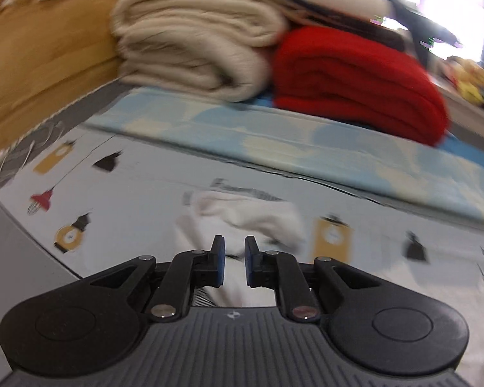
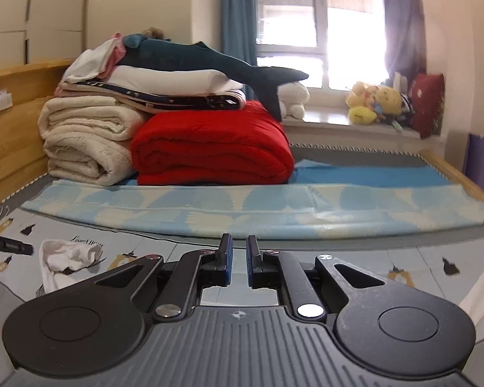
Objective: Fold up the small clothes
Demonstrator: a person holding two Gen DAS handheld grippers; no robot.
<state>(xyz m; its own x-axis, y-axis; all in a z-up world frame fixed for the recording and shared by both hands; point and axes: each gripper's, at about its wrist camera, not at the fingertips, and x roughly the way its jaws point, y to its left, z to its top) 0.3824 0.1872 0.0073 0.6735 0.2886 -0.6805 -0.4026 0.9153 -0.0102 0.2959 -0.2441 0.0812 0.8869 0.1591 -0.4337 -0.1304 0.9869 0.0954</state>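
Observation:
A small white garment (image 1: 251,216) lies crumpled on the printed grey bedsheet (image 1: 138,193). My left gripper (image 1: 234,242) hovers just over its near part, its blue pads close together with only a narrow gap. No cloth shows pinched between them, and the view is blurred. In the right wrist view the same garment (image 2: 69,254) sits at the lower left, with the black tip of the left gripper (image 2: 9,245) beside its left edge. My right gripper (image 2: 238,240) is over the bare sheet to the right of the garment, jaws nearly together and nothing between them.
A light blue patterned mat (image 2: 242,206) lies across the bed beyond the sheet. Behind it stand a folded red blanket (image 2: 209,142) and cream blankets (image 2: 84,135) with more bedding and a plush shark (image 2: 209,61) on top. A wooden headboard (image 2: 9,122) is left. Another white cloth (image 2: 477,293) lies right.

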